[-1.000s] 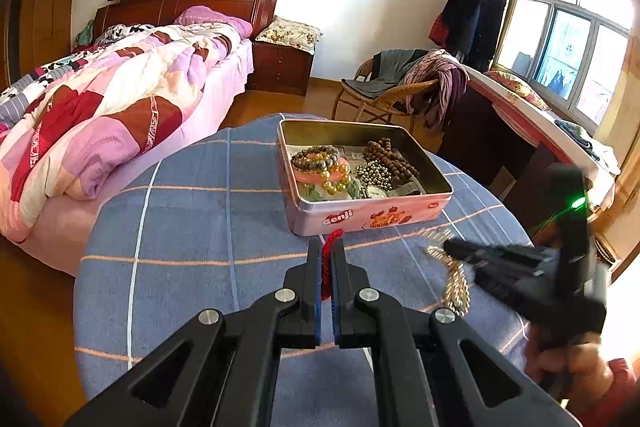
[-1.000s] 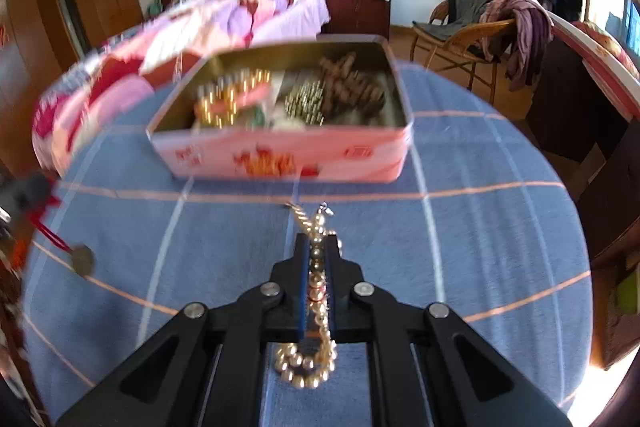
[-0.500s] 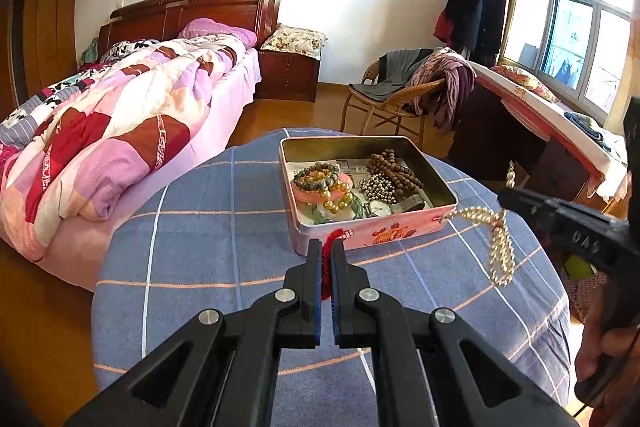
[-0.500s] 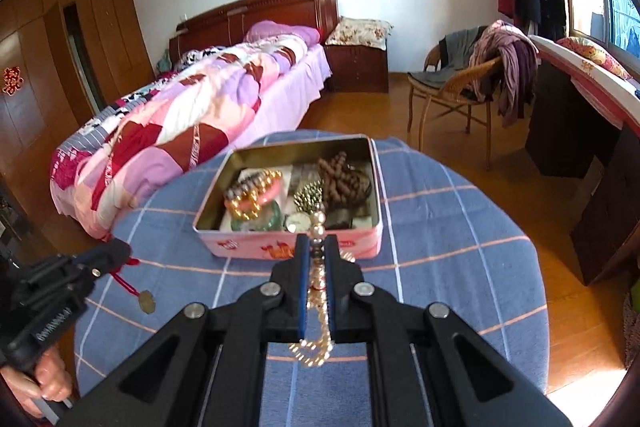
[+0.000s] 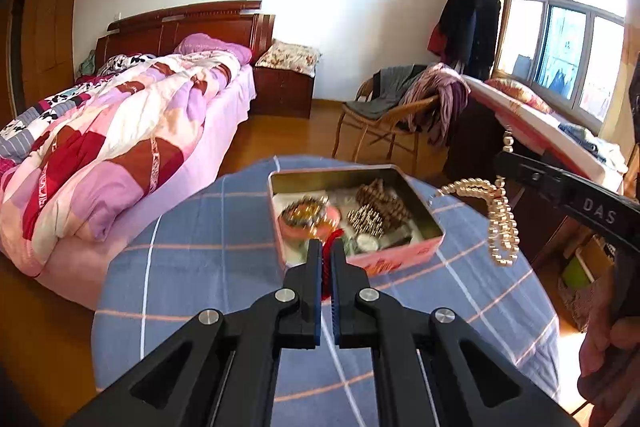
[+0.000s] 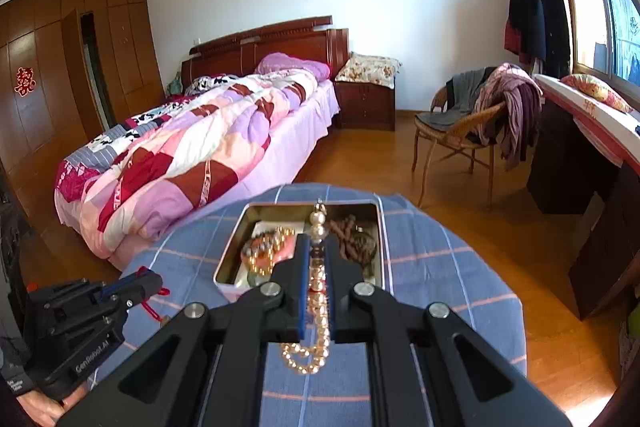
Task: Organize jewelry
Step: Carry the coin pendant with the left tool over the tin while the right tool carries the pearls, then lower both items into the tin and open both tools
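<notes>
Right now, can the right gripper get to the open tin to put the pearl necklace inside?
Probably yes. The right gripper holds the pearl necklace above the table, and the tin lies open just ahead, no lid on it. The left gripper stays off to one side, so nothing seems to block the way.

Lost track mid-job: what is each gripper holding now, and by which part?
Right gripper pinches the pearl necklace near one end, the rest dangling. Left gripper is shut on a red cord; where along it cannot be told.

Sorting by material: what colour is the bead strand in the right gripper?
Pale gold, pearl-like: the bead strand shows best in the left wrist view.
</notes>
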`<state>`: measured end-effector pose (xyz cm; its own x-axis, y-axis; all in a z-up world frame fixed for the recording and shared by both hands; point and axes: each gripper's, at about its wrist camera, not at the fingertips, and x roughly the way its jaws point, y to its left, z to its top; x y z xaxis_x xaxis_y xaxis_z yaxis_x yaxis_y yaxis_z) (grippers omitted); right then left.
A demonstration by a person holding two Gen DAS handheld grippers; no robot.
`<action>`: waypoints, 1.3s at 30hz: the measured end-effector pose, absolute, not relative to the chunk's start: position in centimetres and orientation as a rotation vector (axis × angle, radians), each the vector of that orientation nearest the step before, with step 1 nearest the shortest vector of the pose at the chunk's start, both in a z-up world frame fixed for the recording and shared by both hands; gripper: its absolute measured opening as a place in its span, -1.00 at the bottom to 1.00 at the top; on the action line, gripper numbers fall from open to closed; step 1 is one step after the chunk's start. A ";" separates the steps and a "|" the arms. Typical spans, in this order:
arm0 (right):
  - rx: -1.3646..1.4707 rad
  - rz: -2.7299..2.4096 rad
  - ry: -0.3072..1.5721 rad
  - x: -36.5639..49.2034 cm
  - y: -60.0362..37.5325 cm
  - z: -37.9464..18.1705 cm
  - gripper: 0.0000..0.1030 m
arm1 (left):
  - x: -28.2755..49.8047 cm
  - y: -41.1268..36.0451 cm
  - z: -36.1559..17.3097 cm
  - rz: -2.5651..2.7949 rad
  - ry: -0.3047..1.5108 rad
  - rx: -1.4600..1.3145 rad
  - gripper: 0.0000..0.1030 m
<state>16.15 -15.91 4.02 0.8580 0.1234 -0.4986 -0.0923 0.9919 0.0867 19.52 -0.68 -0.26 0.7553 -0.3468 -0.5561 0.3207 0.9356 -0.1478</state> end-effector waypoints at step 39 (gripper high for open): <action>0.064 0.014 0.635 29.6 -17.3 -0.8 -0.81 | 32.2 -8.0 -3.4 -0.324 0.696 -0.075 -0.95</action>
<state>29.63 -17.30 -0.84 0.8049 0.0330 -0.5925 0.0061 0.9979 0.0639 32.16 -7.98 -3.44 0.7195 -0.3179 -0.6175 0.2681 0.9473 -0.1754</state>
